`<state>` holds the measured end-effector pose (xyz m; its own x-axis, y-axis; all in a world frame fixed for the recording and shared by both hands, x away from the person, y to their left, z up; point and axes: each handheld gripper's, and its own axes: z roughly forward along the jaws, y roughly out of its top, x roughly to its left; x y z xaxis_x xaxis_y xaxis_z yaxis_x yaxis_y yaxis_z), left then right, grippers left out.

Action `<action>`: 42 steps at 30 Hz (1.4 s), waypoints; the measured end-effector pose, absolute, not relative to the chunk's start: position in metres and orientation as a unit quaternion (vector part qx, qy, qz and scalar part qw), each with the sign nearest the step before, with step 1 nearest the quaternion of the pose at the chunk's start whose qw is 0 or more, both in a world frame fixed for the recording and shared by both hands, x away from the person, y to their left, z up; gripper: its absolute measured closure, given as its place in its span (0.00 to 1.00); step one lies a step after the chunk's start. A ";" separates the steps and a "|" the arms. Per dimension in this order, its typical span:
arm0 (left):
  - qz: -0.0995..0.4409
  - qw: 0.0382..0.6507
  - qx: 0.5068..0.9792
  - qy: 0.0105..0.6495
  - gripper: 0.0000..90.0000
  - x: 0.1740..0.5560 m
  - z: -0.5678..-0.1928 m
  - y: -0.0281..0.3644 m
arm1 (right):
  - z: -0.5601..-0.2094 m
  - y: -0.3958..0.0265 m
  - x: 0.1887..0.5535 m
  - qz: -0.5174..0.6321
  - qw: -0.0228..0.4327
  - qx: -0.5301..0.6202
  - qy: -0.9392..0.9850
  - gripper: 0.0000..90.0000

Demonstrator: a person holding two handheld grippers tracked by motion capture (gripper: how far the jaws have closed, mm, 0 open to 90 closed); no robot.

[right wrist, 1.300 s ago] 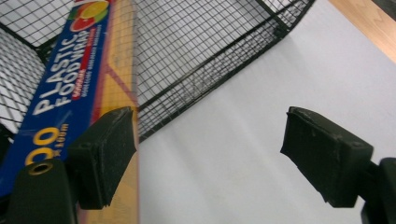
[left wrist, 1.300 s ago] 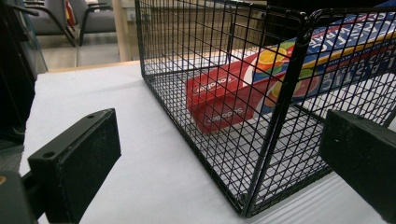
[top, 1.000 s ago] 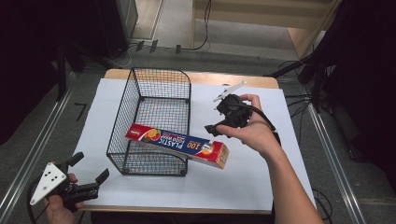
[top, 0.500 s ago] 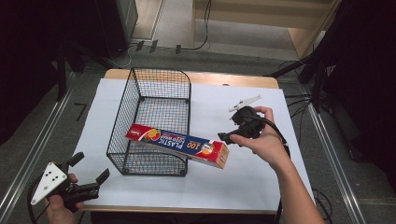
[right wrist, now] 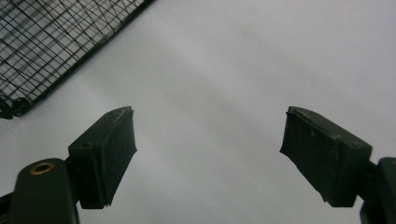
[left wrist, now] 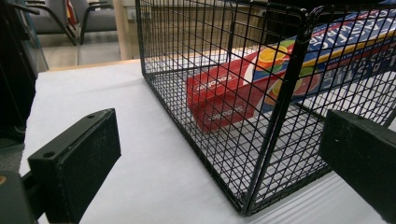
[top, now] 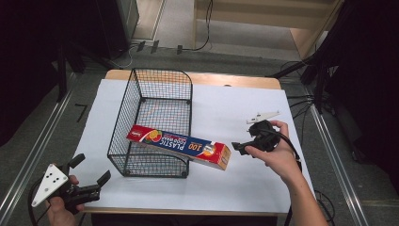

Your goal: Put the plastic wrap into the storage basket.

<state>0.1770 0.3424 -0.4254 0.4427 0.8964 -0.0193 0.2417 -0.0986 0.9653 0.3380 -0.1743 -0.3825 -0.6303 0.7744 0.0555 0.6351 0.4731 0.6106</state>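
Plastic wrap box propped over the basket rim, both grippers empty

A long red plastic wrap box (top: 181, 146) lies slanted across the black wire basket (top: 155, 89), one end down inside near the basket's left wall, the other end sticking out over the right wall and hanging above the white sheet (top: 244, 188) that covers the table. The basket stands left of the table's middle, its open top up, its near wall towards the front edge.

The right gripper (top: 251, 141) is in the person's right hand (top: 277, 157) towards the table's right edge, just beside the projecting end of the box but not touching it. Its jaws stand wide apart with nothing between them; in the right gripper view they frame bare white sheet, with a corner of the basket mesh at the upper left.

The left gripper (top: 89, 176) is held at the front left corner of the table, well apart from the box, with its grey three-cornered plate on top. Its jaws are also spread wide and empty. In the left gripper view they point at the basket's near corner post, and the box shows through the mesh, its end resting on the basket floor
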 end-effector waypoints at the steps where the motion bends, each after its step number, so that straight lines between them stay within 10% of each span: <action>1: 0.314 0.521 0.671 0.424 0.00 0.177 -0.425 0.342 | -0.385 -0.177 0.337 0.304 0.115 0.416 0.849 0.20; 42: 0.314 0.524 0.667 0.426 0.00 0.175 -0.424 0.345 | -0.458 -0.300 0.270 0.373 0.168 0.496 0.766 0.18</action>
